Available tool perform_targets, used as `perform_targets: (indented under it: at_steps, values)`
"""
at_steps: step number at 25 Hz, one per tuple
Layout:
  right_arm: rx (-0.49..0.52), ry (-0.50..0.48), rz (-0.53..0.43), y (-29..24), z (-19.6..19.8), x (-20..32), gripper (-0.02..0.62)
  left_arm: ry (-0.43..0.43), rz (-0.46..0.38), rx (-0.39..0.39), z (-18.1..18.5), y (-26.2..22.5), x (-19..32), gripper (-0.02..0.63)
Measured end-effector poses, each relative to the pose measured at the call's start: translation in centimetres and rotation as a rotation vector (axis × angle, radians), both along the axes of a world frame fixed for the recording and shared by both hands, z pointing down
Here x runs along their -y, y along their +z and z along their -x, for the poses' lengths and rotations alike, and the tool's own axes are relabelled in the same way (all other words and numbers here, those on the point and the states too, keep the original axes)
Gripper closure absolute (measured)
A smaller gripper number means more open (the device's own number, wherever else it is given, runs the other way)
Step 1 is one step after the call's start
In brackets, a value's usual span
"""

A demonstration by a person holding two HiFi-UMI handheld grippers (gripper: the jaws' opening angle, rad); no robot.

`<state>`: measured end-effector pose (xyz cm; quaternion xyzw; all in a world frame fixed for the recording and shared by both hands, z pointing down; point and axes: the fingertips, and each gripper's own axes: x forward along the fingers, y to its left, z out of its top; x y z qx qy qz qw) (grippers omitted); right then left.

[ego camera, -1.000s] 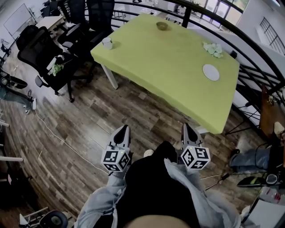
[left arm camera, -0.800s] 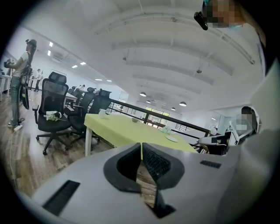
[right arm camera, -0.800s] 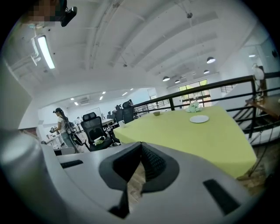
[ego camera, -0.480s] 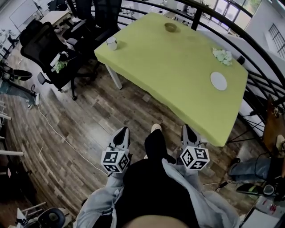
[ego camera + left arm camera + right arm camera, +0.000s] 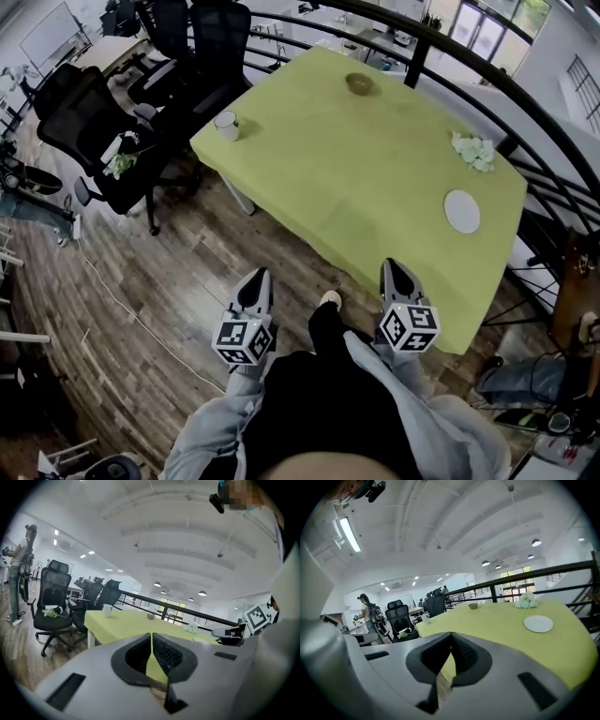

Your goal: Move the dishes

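Observation:
A table with a yellow-green cloth (image 5: 375,178) carries a white cup (image 5: 226,125) at its left corner, a small brown bowl (image 5: 359,83) at the far edge and a white plate (image 5: 462,212) on the right. My left gripper (image 5: 260,274) is shut and empty, held low over the wooden floor short of the table. The right gripper (image 5: 389,266) is also shut and empty, its tip just at the table's near edge. The right gripper view shows the plate (image 5: 538,623), bowl (image 5: 473,605) and cup (image 5: 425,618) ahead of its touching jaws.
A pale green crumpled bundle (image 5: 472,148) lies near the plate. Black office chairs (image 5: 89,117) stand left of the table, and a black railing (image 5: 525,122) runs behind it. A cable (image 5: 122,300) trails over the floor. A person (image 5: 364,611) stands far off.
The table has come closer and shifted in the head view as the person steps toward it. Both grippers stay shut and level.

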<state>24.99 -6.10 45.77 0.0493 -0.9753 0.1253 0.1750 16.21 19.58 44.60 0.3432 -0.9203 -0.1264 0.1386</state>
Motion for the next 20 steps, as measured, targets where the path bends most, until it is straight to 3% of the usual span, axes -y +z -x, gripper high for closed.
perform_targets:
  at_steps: [6, 13, 20]
  values:
    - [0.013, -0.03, -0.021, -0.8, 6.1, 2.5, 0.591, -0.002, 0.019, 0.029, 5.0, -1.1, 2.6, 0.581]
    - [-0.01, -0.017, 0.012, 1.1, 10.3, 5.2, 0.591, -0.004, 0.042, -0.002, 9.4, 0.6, 4.9, 0.581]
    - [-0.007, 0.013, 0.044, 2.3, 12.8, 7.0, 0.591, 0.078, 0.053, 0.011, 12.0, 0.9, 8.7, 0.581]
